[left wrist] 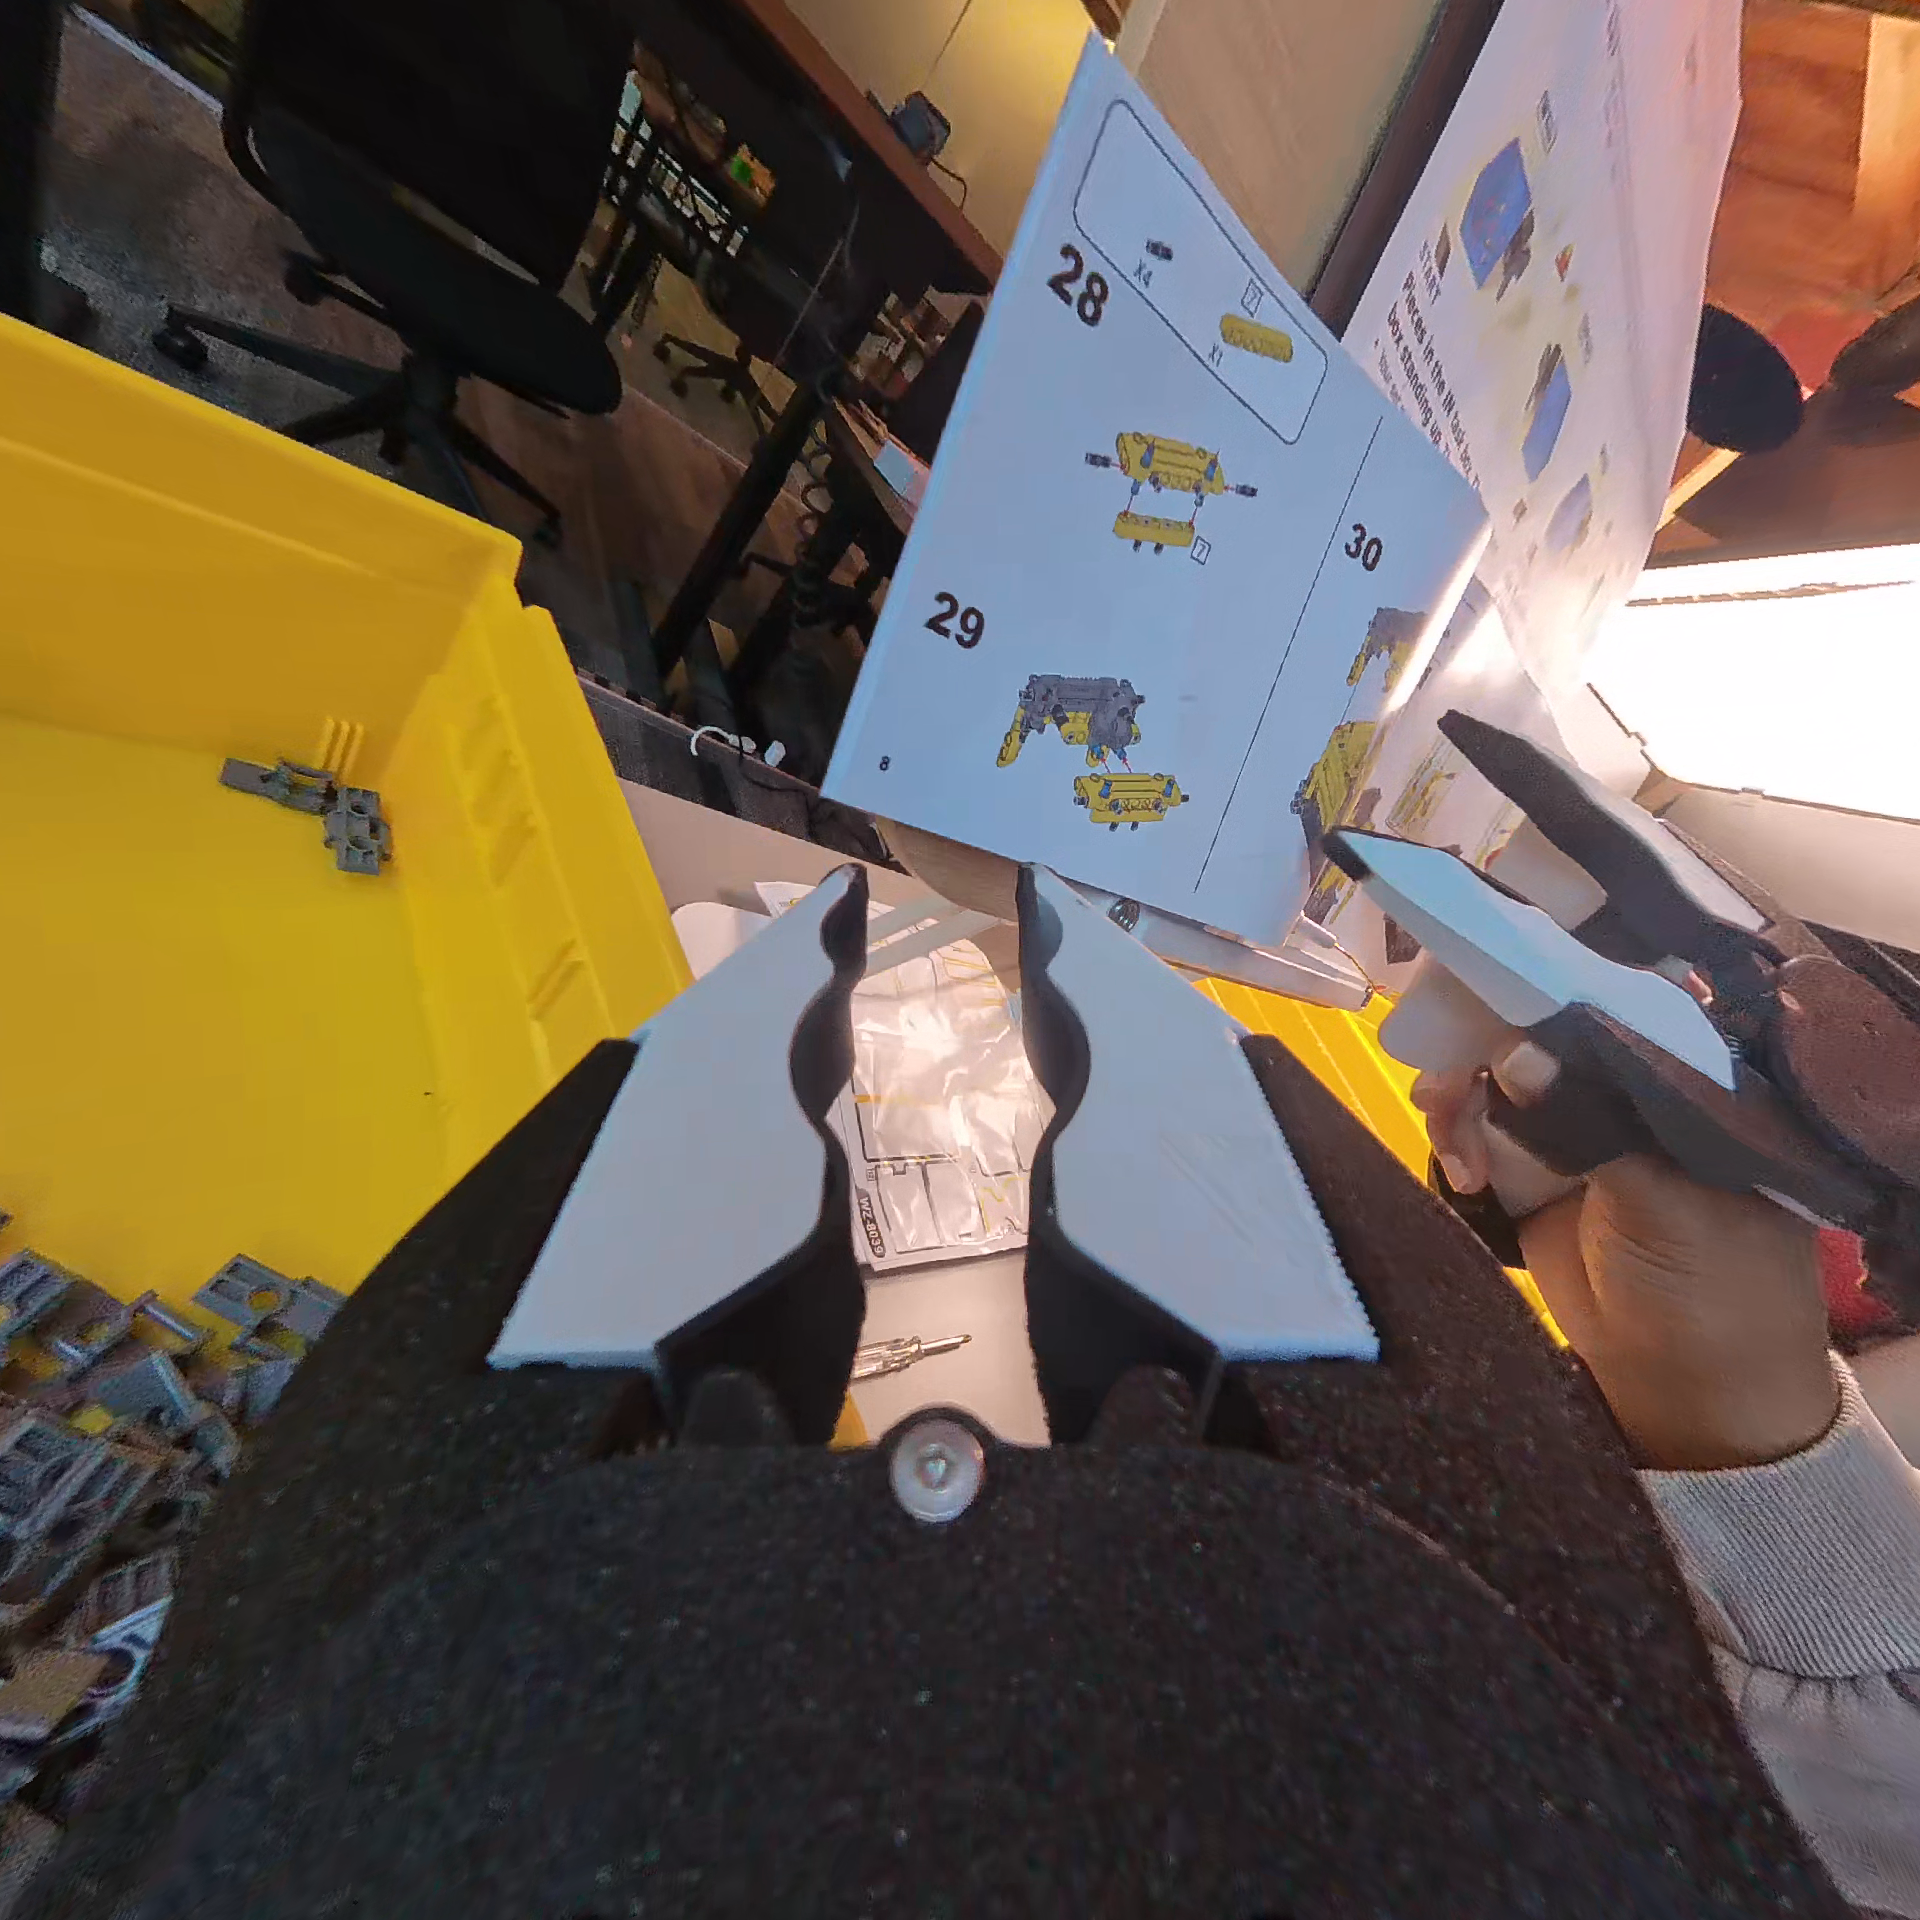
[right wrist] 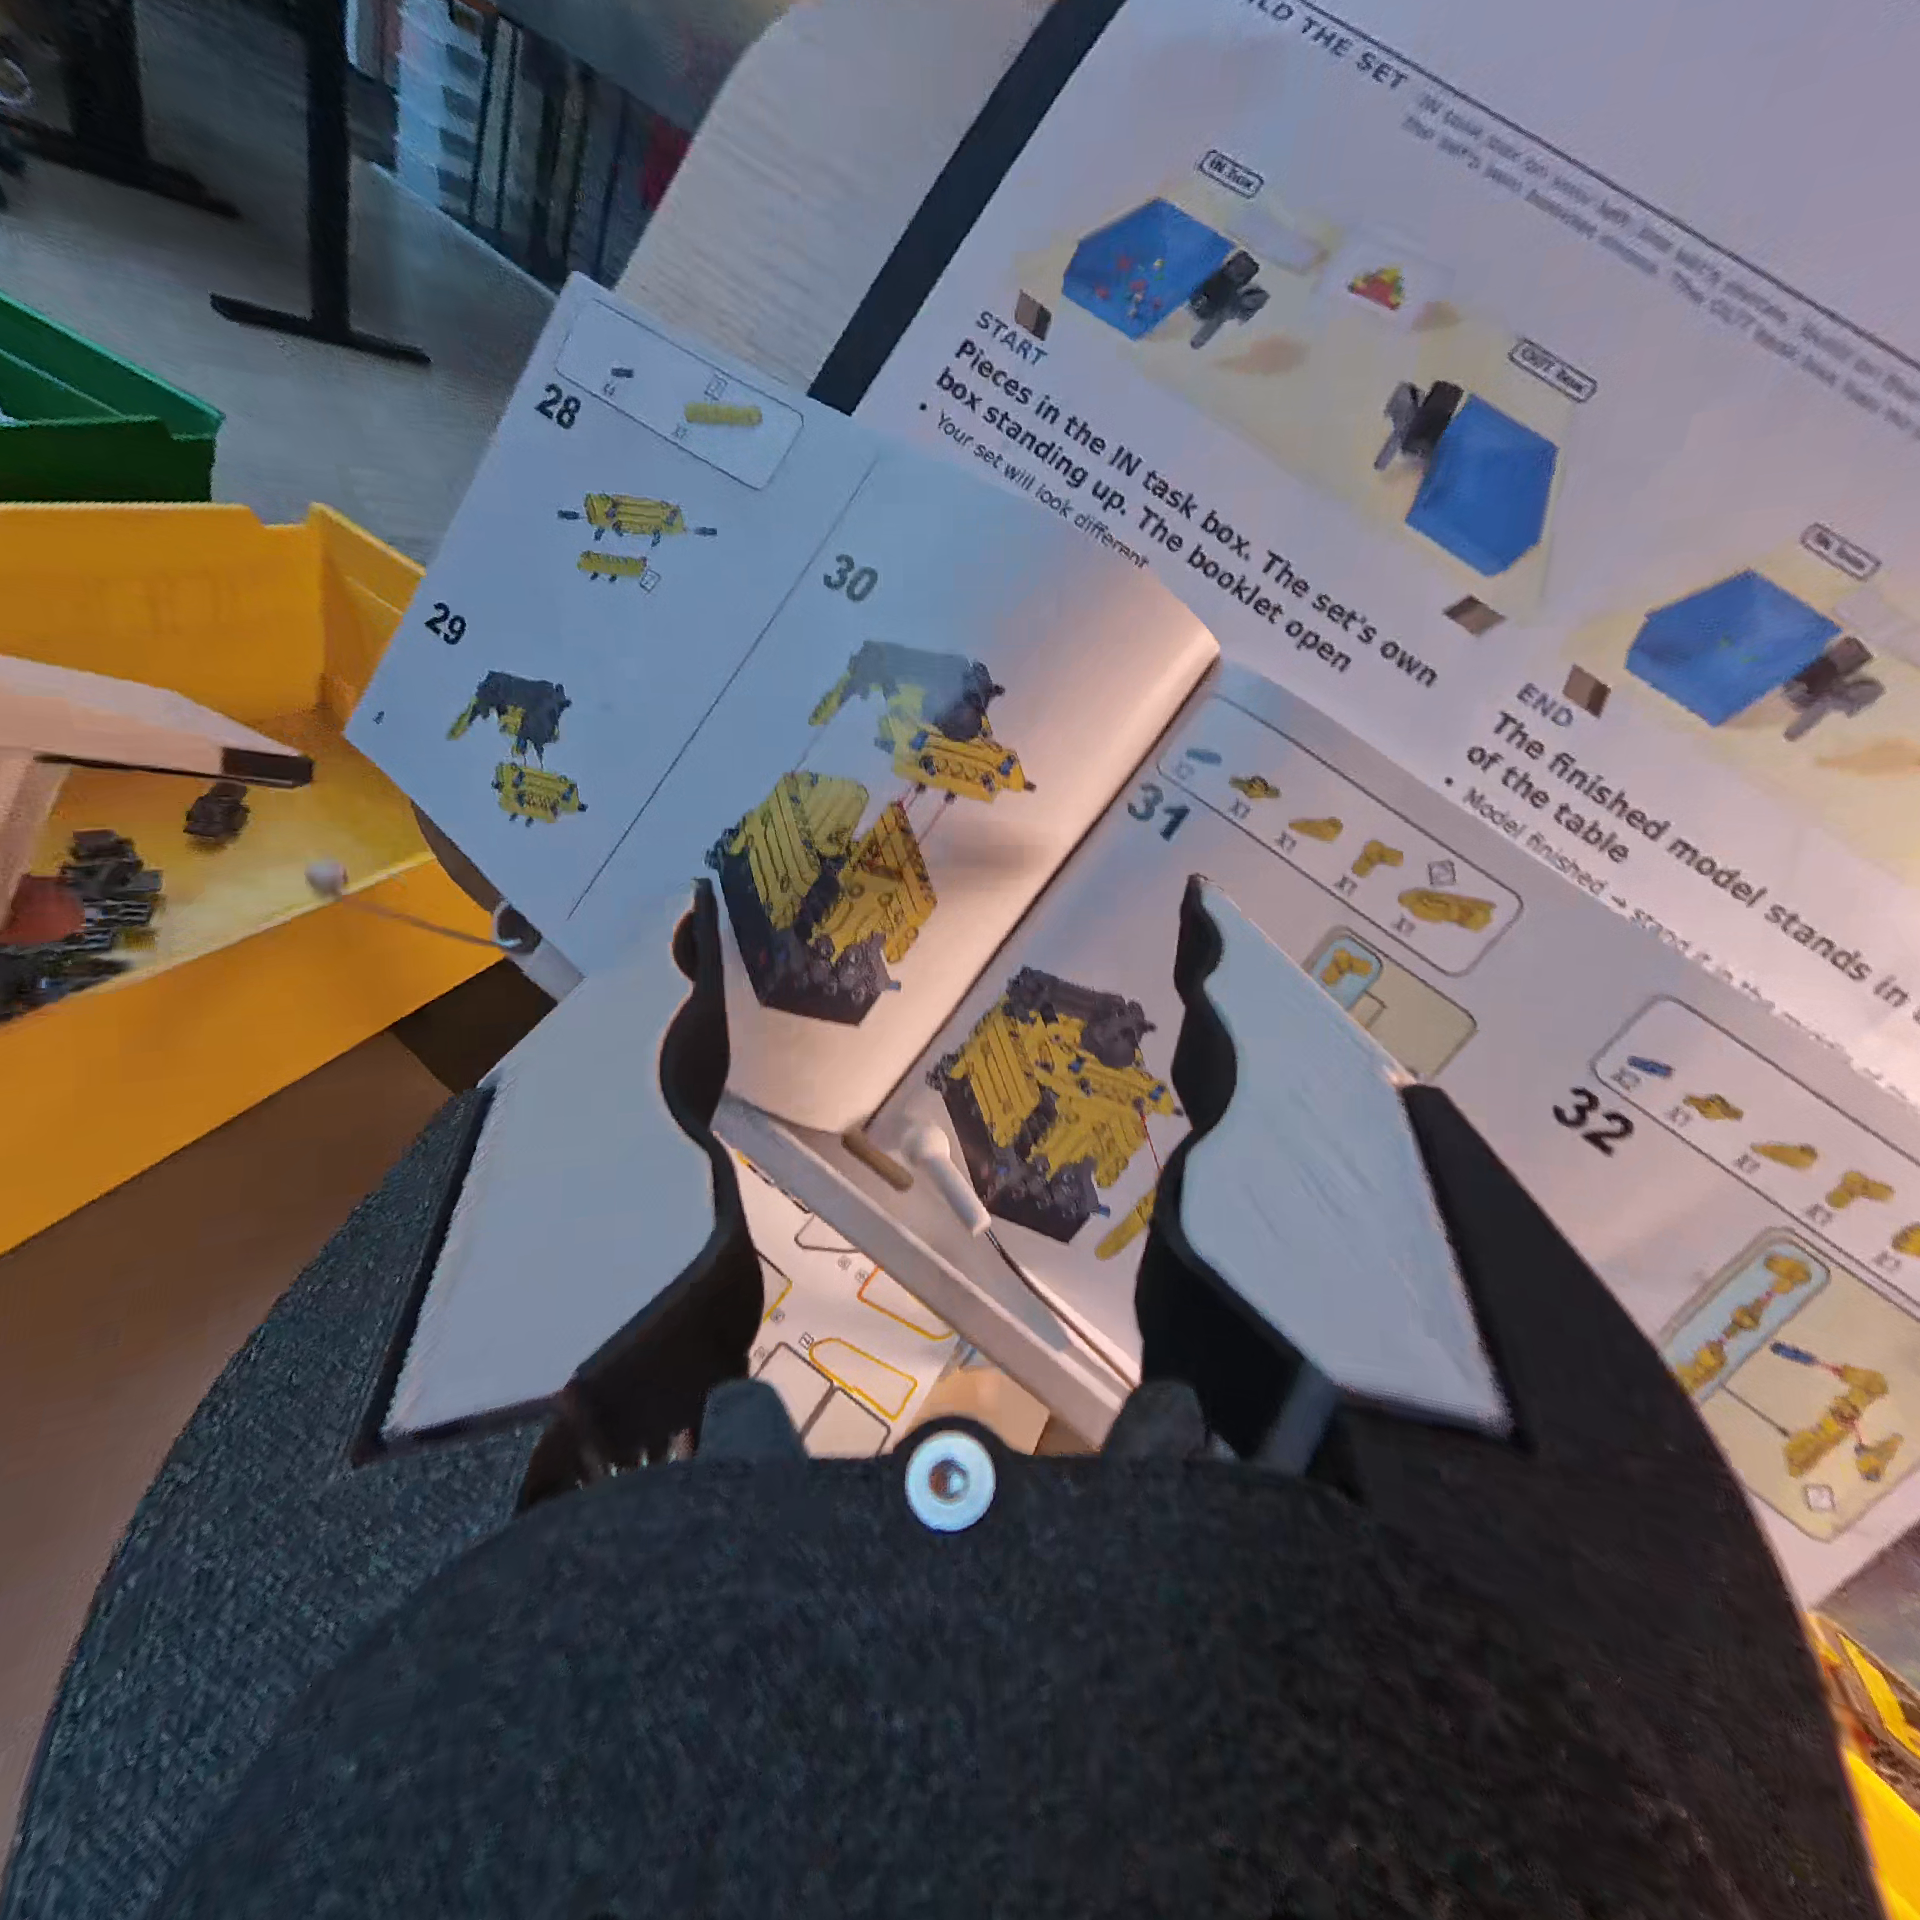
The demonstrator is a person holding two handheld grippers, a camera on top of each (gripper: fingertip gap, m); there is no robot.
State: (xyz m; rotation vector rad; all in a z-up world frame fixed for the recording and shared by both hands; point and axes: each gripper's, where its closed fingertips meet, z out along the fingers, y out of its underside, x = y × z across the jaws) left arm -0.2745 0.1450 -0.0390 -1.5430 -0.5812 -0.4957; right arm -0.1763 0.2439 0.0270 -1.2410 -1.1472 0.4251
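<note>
Left gripper (left wrist: 940,899) empty, jaws apart a little, hovering over clear plastic bag (left wrist: 940,1091) on the table; yellow bin (left wrist: 312,997) of grey pieces (left wrist: 312,805) just beside. Right gripper (right wrist: 945,909) jaws wide apart, empty, close in front of open instruction booklet (right wrist: 831,665) propped on its stand, big printed sheet (right wrist: 1455,468) behind. Risk: a finger catching the loose curled page could tear it or tip the booklet off

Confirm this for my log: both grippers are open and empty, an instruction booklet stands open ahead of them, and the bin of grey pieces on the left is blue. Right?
Not quite. The bin holding the grey pieces is yellow, not blue, as the left wrist view shows. The rest stands: left gripper and right gripper open and empty, booklet open ahead.
</note>
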